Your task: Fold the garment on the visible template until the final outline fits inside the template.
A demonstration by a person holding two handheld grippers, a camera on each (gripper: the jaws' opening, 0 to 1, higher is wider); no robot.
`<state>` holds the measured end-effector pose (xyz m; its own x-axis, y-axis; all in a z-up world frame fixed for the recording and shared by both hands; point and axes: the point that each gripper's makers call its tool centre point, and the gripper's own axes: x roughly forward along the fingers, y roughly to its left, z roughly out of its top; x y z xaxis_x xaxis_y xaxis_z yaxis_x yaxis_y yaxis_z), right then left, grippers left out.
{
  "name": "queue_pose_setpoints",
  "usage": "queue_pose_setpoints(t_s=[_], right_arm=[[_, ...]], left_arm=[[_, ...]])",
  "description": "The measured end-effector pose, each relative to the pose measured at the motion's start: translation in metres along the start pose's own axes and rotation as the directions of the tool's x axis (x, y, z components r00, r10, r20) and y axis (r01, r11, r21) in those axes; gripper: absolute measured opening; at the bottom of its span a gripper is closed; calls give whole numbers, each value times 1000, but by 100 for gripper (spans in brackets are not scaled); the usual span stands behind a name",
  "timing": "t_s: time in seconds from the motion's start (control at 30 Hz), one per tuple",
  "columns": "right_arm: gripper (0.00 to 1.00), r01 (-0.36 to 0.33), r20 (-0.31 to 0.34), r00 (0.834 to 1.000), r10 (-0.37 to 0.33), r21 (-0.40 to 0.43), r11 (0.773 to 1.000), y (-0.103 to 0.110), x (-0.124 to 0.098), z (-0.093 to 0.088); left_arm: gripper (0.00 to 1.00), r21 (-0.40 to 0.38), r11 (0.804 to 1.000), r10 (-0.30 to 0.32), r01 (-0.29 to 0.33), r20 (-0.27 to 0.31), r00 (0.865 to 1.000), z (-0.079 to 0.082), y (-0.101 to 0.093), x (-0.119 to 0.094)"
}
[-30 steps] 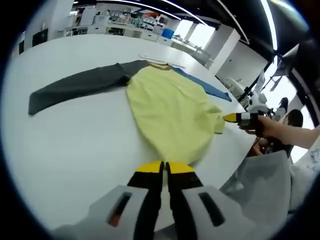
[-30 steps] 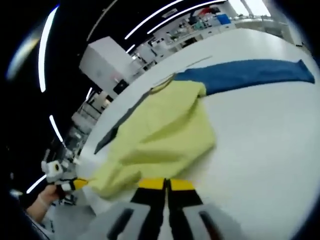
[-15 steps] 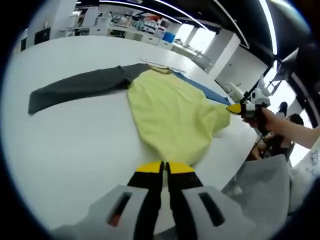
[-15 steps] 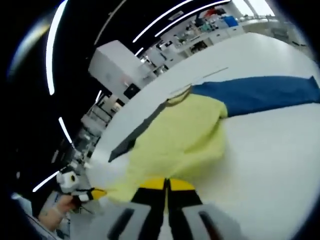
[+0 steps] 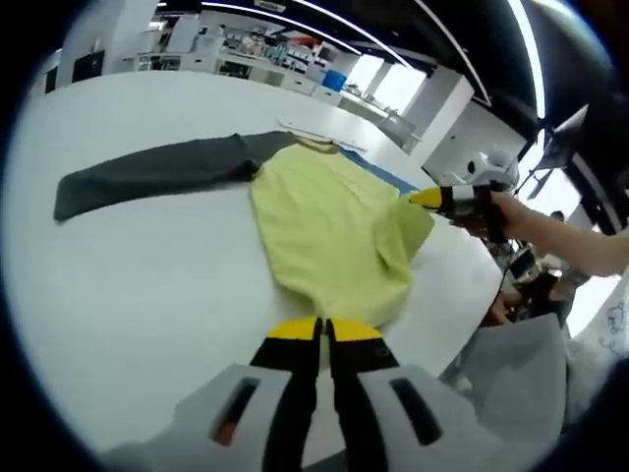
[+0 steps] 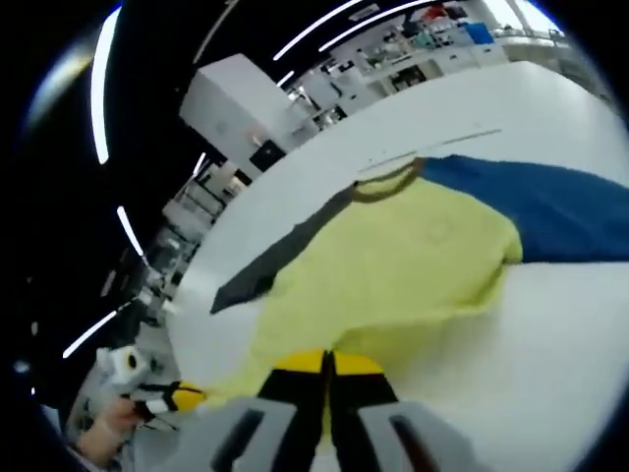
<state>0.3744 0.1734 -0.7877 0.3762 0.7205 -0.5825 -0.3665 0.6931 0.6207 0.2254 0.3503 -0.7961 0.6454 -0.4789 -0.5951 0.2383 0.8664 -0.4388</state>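
Left gripper view puts our left gripper (image 5: pixel 322 334) low over the near part of the white table (image 5: pixel 147 285), its yellow-tipped jaws pressed together with nothing between them, just short of the near hem of the yellow raglan shirt (image 5: pixel 329 231). We see the shirt lying flat on the table with its collar at the far end. Its dark grey sleeve (image 5: pixel 147 172) stretches out to the left, and a strip of the blue sleeve (image 5: pixel 393 177) shows along the far right side. At the right, our right gripper (image 5: pixel 432 200) is held by a hand (image 5: pixel 511 216) and pinches the shirt's right edge, which is lifted and folded inward over the yellow body. Right gripper view looks along the right gripper (image 6: pixel 327 366), whose jaws are closed on yellow cloth of the shirt (image 6: pixel 393 265) bunched at their tips. Beyond them we see the yellow body spread out, the blue sleeve (image 6: pixel 550 206) running off to the right, the grey sleeve (image 6: pixel 280 256) reaching away to the left, and the left gripper (image 6: pixel 177 398) at the lower left. A thin pale line (image 6: pixel 432 143) lies on the table just past the collar; we cannot tell whether it is the template's edge.
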Motion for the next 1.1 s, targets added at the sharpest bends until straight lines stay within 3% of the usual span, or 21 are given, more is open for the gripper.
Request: queue_pose_setpoints(t_s=[0.47, 0.63, 0.8, 0.87, 1.1], right_arm=[[0, 51, -103, 993, -55, -38, 998, -15, 39, -10], [0, 37, -110, 993, -48, -106, 994, -13, 37, -13], [0, -39, -101, 995, 17, -221, 974, 11, 22, -14], [5, -48, -88, 996, 24, -284, 958, 12, 19, -10], [26, -43, -69, 997, 21, -335, 941, 5, 3, -12]], left_arm=[[0, -46, 999, 8, -7, 21, 1000, 2, 6, 2], [0, -49, 999, 6, -5, 20, 1000, 1, 5, 4], [0, -53, 999, 0, 1, 14, 1000, -1, 6, 6], [0, -48, 999, -3, 3, 13, 1000, -1, 6, 7], [0, -51, 999, -11, 13, 24, 1000, 2, 4, 9]])
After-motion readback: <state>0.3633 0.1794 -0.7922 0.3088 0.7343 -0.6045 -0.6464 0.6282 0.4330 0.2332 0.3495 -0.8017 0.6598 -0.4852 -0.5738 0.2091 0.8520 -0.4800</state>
